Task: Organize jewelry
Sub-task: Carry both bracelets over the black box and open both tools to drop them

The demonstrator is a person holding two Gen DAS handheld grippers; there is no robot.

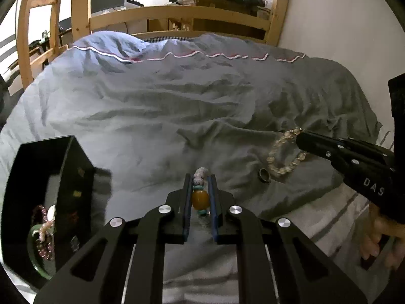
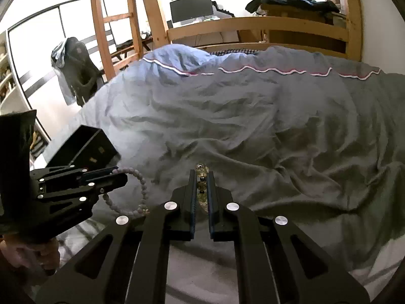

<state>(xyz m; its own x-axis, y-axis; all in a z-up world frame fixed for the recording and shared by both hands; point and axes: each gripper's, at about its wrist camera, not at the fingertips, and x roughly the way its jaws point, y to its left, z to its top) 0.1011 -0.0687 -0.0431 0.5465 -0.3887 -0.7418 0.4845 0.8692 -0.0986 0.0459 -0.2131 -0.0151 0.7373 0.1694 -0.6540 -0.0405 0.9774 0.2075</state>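
Note:
My left gripper (image 1: 200, 177) is shut on a beaded bracelet (image 1: 200, 197) with an amber bead and pale beads, held above the grey duvet; in the right wrist view the gripper (image 2: 121, 177) shows at left with the pale bead loop (image 2: 141, 192) hanging from it. My right gripper (image 2: 202, 174) is shut on a yellow crystal bracelet (image 2: 201, 192); in the left wrist view this gripper (image 1: 301, 135) lifts the yellow loop (image 1: 281, 159) at right. A dark ring (image 1: 263, 175) lies on the duvet. An open black jewelry box (image 1: 45, 190) holds bracelets at left.
The grey duvet (image 1: 177, 106) covers the bed, with a wooden bed frame (image 1: 177, 15) behind and a wall at right. The black box also shows in the right wrist view (image 2: 86, 147). A striped sheet (image 1: 329, 223) lies at the bed's near edge.

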